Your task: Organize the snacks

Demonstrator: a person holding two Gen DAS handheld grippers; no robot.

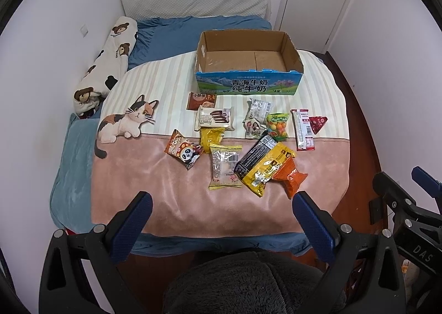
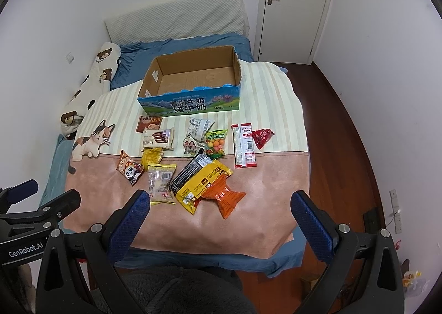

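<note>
Empty milk carton box (image 1: pixel 246 84) stood at the far end of the cat blanket (image 1: pixel 138 170); stiff, likely light. Snack packets lay scattered before it: the yellow bag (image 1: pixel 265 170) and orange packet (image 1: pixel 290 175) looked crinkly, slippery, best pinched at a sealed edge. Left gripper (image 1: pixel 222 204) and right gripper (image 2: pixel 221 203) both spread, empty. Overlapped packets partly hidden; small labels unreadable.

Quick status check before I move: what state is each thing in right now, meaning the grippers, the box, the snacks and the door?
left gripper: open, holding nothing
right gripper: open, holding nothing
cardboard box: open top, nothing inside
snack packets: sealed, scattered on the blanket, none boxed yet
orange packet: partly lying on the yellow packet
door: shut
</note>
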